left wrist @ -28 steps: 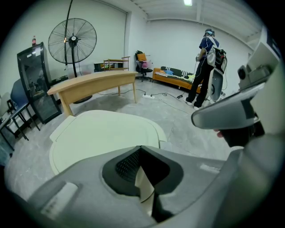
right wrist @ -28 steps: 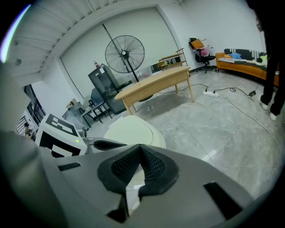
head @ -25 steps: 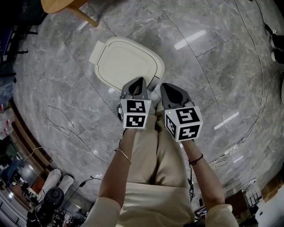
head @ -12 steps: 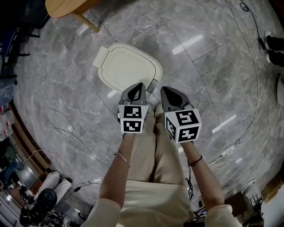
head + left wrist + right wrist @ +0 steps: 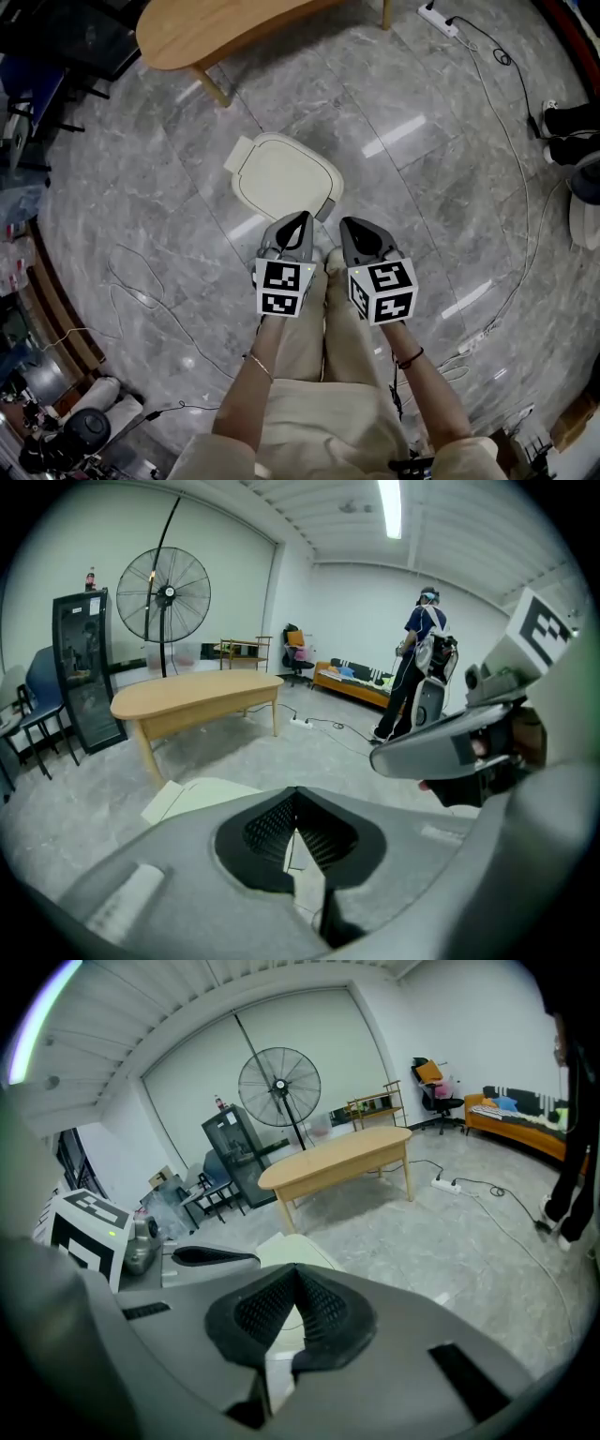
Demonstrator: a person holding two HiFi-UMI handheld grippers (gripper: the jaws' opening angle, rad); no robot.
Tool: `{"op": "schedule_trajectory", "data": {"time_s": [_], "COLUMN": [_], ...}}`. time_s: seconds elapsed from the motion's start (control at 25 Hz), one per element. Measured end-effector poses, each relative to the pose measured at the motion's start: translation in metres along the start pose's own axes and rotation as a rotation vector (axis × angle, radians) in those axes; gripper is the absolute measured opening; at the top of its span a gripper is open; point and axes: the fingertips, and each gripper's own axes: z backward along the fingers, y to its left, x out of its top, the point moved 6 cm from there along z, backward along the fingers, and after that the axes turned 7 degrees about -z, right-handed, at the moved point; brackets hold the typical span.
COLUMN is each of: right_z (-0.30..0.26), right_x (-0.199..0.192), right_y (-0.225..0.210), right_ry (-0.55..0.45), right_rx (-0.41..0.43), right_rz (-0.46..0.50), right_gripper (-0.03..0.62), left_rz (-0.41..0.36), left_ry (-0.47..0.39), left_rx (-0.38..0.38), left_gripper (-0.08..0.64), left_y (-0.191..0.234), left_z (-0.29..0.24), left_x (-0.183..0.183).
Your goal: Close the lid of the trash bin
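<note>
The trash bin [image 5: 286, 178] is touched by neither gripper. The left gripper [image 5: 302, 218] is seen with its jaws brought together at the tips and nothing held between them. The same is shown for the right gripper [image 5: 348, 224], whose pads meet with only floor visible behind them. Both are held side by side, pointed forward and down, just short of the bin's near end and clear of it.

Compared with a second ago, both grippers have been lifted. The bin is now seen smaller and farther below in the head view, and more of the wooden table [image 5: 216, 23] and the power strip [image 5: 439, 16] has been brought into the picture. The lid [image 5: 272, 169] lies flat on the body in all three head pictures, with no gap visible around its rim. From this it is judged that the closing is already done and that the grippers are being drawn away. Nothing more appears to be called for than a check that the lid is seated.

The bin stands on the grey stone floor [image 5: 141, 216], between the person and the table. Its long axis is laid diagonally in the head view, from upper left to lower right. A flat tab projects at the upper-left end, toward the table; whether it is hinge or pedal cannot be told.
</note>
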Motion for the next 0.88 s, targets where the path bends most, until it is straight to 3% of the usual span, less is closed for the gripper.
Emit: {"op": "schedule_trajectory", "data": {"time_s": [0.4, 0.88], "right_z": [0.049, 0.123], "right_x": [0.04, 0.099], "right_y": [0.021, 0.042], "right_ry": [-0.013, -0.168], "right_rx": [0.033, 0.064], "right_rz": [0.127, 0.16], "right_gripper": [0.003, 0.003], "left_rz": [-0.043, -0.137], "left_ry": [-0.111, -0.283], "left_rx": [-0.033, -0.049], "left_gripper": [0.023, 0.023], "left_y": [-0.009, -0.018], "left_z": [0.063, 0.143], "left_x": [0.058, 0.12]}}
